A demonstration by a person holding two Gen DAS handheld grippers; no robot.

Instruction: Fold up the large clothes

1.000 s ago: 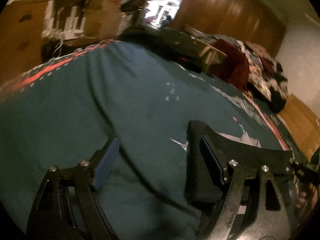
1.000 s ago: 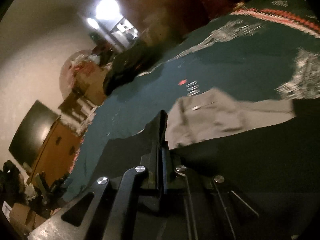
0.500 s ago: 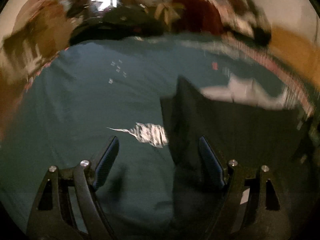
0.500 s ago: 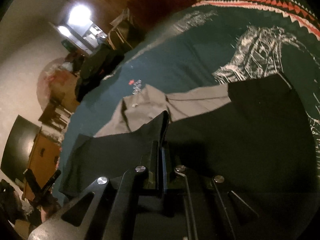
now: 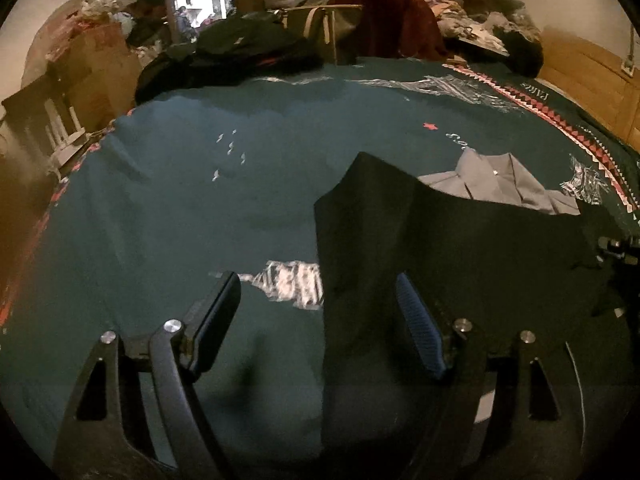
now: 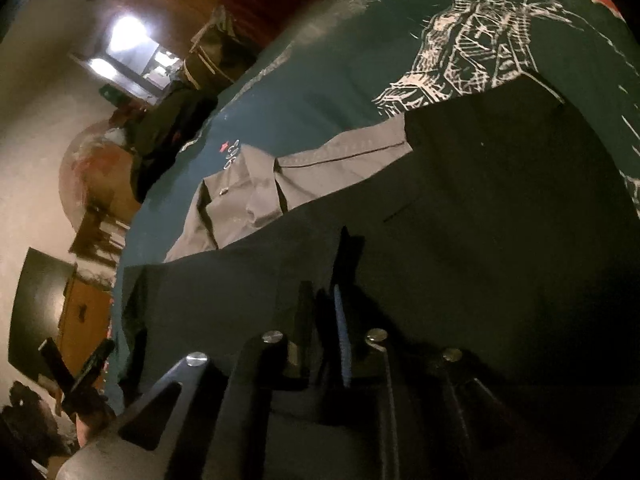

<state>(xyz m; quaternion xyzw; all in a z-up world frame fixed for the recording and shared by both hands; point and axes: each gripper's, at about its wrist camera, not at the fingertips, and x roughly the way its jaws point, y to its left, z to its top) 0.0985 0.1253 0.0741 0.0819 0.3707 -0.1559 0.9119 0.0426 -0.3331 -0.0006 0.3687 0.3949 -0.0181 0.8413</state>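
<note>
1. A black garment (image 5: 460, 248) lies spread on a bed covered by a dark teal bedspread (image 5: 200, 208) printed with white sketch-like buildings and edged with a red and white triangle border.
2. Part of the black fabric overlaps a grey collared shirt (image 5: 504, 184), whose collar and one sleeve show beyond the black edge.
3. The left tool (image 5: 318, 304) is spread wide just above the bed. The garment's left edge runs between its two fingers, and neither pad touches cloth.
4. The right tool (image 6: 322, 320) has its fingers drawn nearly together, with a raised fold of the black garment pinched between them.
5. At the far end of the bed sit a heap of dark clothes (image 5: 240, 48), a maroon garment (image 5: 384, 20) and a tan-strapped bag (image 5: 316, 24).
</note>
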